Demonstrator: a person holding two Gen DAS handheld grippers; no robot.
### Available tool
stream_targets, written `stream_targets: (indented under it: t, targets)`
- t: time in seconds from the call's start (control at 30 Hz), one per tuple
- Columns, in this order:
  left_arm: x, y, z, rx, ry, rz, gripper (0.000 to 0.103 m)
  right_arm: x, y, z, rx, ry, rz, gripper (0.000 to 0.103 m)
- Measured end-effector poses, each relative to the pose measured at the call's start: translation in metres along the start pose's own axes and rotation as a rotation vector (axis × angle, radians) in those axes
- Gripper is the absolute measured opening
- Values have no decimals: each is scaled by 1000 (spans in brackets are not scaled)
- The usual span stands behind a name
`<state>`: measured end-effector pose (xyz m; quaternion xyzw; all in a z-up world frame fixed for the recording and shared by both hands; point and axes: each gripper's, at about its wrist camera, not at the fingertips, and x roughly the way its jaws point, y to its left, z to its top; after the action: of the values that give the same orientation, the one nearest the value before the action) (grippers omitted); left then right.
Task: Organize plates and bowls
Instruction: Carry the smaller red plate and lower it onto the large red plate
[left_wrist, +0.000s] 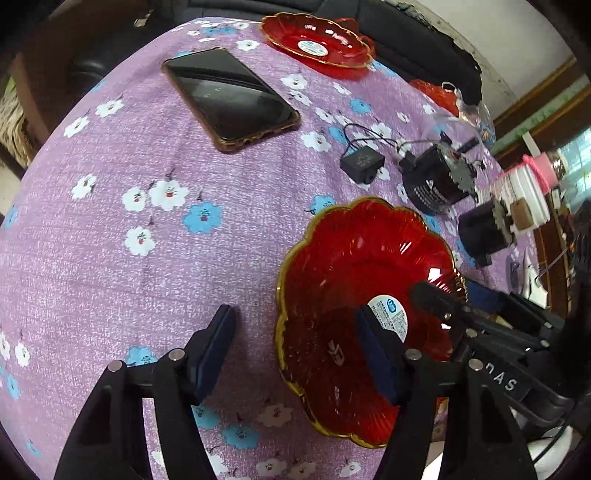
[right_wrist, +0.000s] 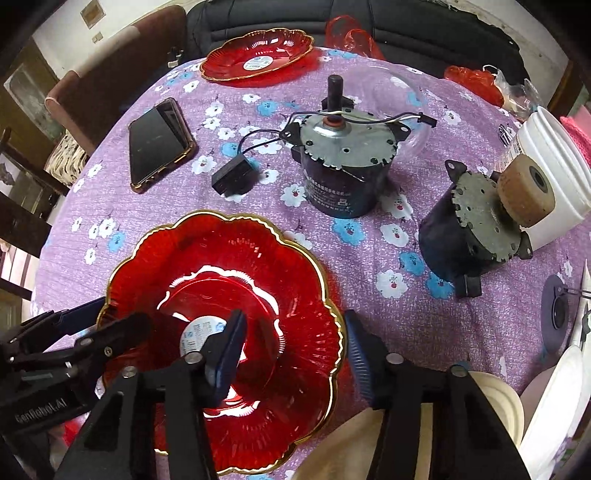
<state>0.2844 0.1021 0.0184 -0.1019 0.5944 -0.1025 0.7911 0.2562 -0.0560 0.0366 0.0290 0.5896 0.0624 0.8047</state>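
Observation:
A red scalloped plate (left_wrist: 351, 251) (right_wrist: 221, 258) with a gold rim and a white sticker at its centre lies on the purple flowered tablecloth (left_wrist: 129, 277). My left gripper (left_wrist: 295, 314) straddles its left rim, one finger over the cloth and one inside the plate; the pads do not press on the rim. My right gripper (right_wrist: 293, 317) straddles the opposite rim the same way, its outer finger close by the gold edge. Each gripper's fingers (left_wrist: 436, 299) (right_wrist: 125, 325) show in the other's view. A second red plate (left_wrist: 317, 40) (right_wrist: 258, 55) sits at the table's far edge.
A phone (right_wrist: 159, 144) lies beyond the near plate. Two dark motors (right_wrist: 343, 162) (right_wrist: 476, 229), a small black box (right_wrist: 234, 177) on wires and a white tub (right_wrist: 554, 166) crowd the right side. Cream and white dishes (right_wrist: 498, 398) sit at the near right.

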Motion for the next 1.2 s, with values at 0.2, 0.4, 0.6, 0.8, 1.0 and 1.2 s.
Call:
stream_targets:
  t: [0.2, 0.4, 0.6, 0.8, 1.0, 1.2]
  targets:
    - [3, -12, -3, 44, -23, 86, 60, 1, 5, 0, 9, -10, 23, 25]
    - [-9, 10, -2, -11, -50, 77, 23, -7, -2, -3, 52, -43, 58, 19]
    - [-31, 15, -6, -18, -98, 79, 23, -26, 6, -6, 61, -87, 89, 18]
    - [-56, 15, -18, -24, -129, 60, 23, -53, 7, -20, 94, -129, 145, 18]
    - [-91, 15, -54, -11, -176, 52, 23, -85, 13, -59, 133, -177, 222, 18]
    - [-120, 23, -99, -22, -217, 48, 23, -115, 27, -99, 152, -230, 282, 18]
